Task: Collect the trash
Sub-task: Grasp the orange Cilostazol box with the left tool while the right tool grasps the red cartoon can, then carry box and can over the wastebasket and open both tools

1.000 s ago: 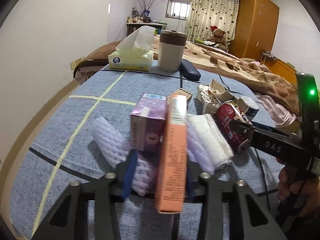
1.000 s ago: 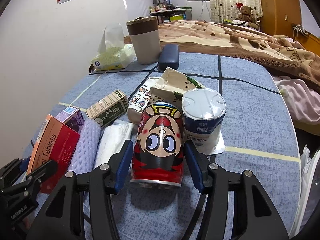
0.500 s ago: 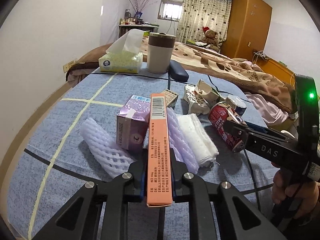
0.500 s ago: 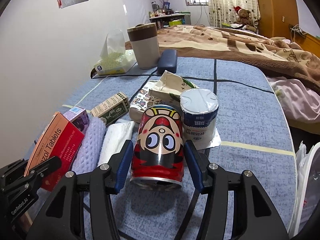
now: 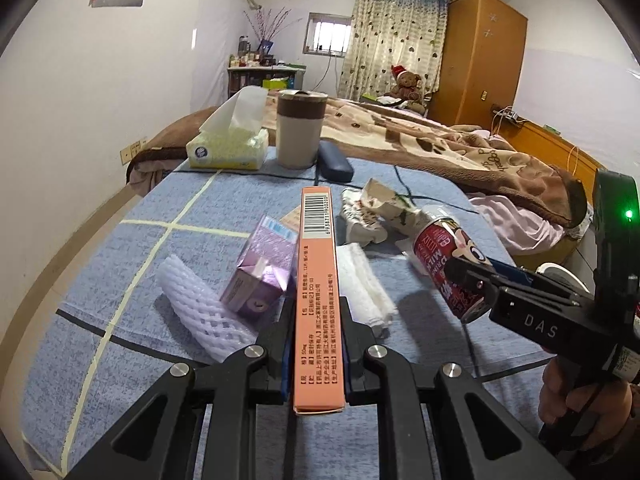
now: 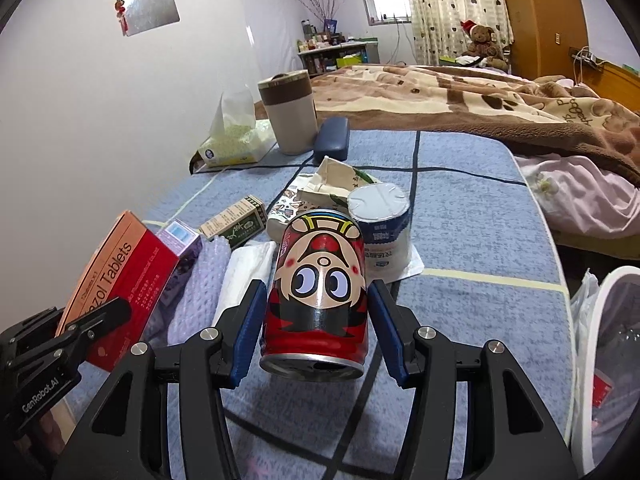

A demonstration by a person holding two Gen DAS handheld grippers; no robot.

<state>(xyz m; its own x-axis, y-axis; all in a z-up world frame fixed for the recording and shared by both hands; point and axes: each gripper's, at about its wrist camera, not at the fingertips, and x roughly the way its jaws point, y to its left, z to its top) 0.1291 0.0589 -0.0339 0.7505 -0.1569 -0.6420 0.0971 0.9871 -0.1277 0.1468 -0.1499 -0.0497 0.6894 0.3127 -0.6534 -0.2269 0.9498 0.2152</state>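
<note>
Over the bench [image 5: 120, 264], under its blue checked cloth, both tools loaded and raised. At far right in the right wrist view, edge of a white bin [image 6: 600, 364] with a bag liner, below bench level: likely the drop point. Still lying on the cloth: foam sleeves [image 5: 200, 312], folded wipe [image 5: 360, 280], purple carton [image 5: 264, 268], crumpled wrappers [image 6: 320, 192], sealed white cup [image 6: 380, 224], small green box [image 6: 236, 222]. At the far end, tissue box [image 5: 228, 148] and mug [image 5: 300, 132], probably not trash.

Right tool [image 6: 318, 332] clenched on the red can [image 6: 320, 292], cartoon face upside down, open end toward the camera, seemingly clear of the cloth. Left tool [image 5: 318, 344] clenched on the orange tablet box [image 5: 318, 300], held edge-on, barcode up, front end tilted above the litter.

Step in hand, by judgement: carrying two picked items away from the pile. Next move calls for swinging right toward the bin, keeping both grips firm, then releasing over the liner, can first since nearer. Possible drips from the can's open end.
</note>
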